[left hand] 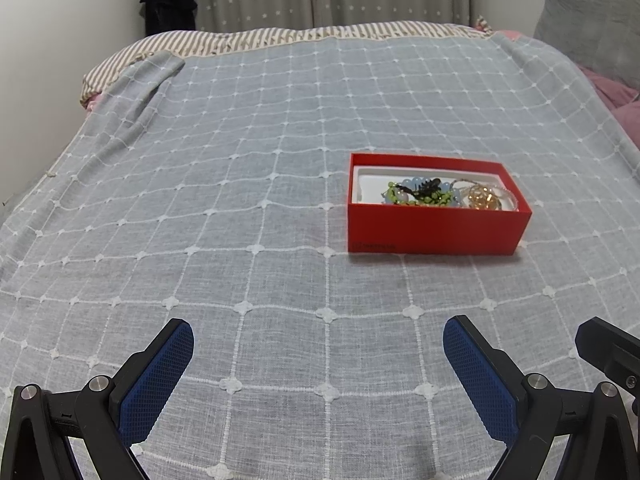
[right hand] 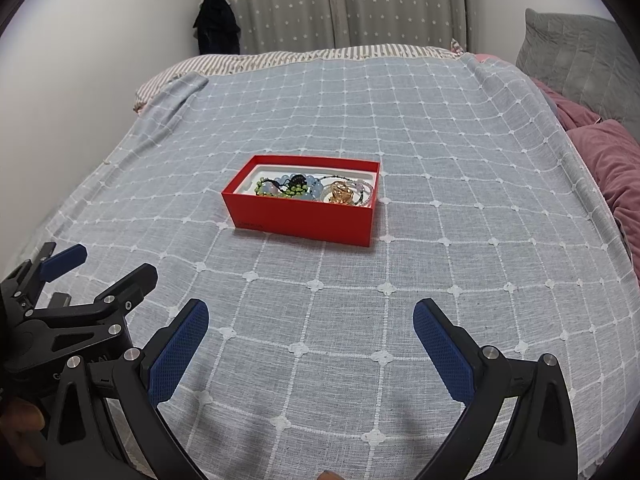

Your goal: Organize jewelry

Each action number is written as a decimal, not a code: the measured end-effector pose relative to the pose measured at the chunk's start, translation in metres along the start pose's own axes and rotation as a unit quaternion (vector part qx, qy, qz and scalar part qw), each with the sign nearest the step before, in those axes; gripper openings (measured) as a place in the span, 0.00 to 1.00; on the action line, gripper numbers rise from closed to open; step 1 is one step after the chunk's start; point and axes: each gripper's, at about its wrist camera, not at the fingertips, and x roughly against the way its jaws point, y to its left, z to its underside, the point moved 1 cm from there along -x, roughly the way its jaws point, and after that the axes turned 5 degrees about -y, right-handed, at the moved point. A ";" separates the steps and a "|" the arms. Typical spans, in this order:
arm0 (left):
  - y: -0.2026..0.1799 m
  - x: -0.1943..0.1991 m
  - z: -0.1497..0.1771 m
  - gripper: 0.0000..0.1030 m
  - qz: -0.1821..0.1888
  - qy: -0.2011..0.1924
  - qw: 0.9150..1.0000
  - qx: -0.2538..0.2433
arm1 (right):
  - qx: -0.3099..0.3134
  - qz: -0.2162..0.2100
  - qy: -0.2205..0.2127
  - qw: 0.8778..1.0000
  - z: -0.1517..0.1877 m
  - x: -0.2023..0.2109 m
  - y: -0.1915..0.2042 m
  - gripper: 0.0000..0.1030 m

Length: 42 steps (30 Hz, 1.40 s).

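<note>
Jewelry [right hand: 308, 190] lies heaped inside a shallow red rectangular cardboard box [right hand: 304, 222] with a white lining, on a bed covered by a pale blue-grey woven bedspread [right hand: 320, 304] crossed with a white grid and small white tufts at the crossings. Beyond the bedspread a brown-and-white striped sheet [right hand: 280, 56] shows at the far edge, grey star-printed curtains [right hand: 340, 4] hang behind, and mauve pillows [right hand: 608, 160] lie along the right side beneath a grey quilted cushion [right hand: 576, 60]. In the box, a string of green beads [left hand: 424, 199] tangles with pale blue beads [left hand: 416, 183] and a black piece [left hand: 426, 187] at the left end, while a gold-coloured ornament [left hand: 482, 198] and thin beaded strands fill the right end. Left gripper [left hand: 318, 346] hovers over bare bedspread with its blue-padded fingers spread wide and nothing between them; the box sits well ahead of it and off to its right. Right gripper [right hand: 312, 320], jaws likewise wide apart and holding nothing, hangs above the cloth with the box well ahead and slightly to its left. In the right wrist view the left gripper appears at the lower left edge, just beside the right one.
</note>
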 end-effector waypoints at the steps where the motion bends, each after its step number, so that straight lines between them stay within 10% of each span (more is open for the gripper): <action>1: 0.000 0.000 0.000 0.99 0.000 0.000 1.000 0.000 | 0.000 0.000 0.000 1.000 0.000 0.000 0.000 1.00; 42: -0.003 0.000 0.000 0.99 0.004 0.001 1.000 0.000 | -0.005 -0.002 0.006 1.000 0.003 -0.003 0.002 1.00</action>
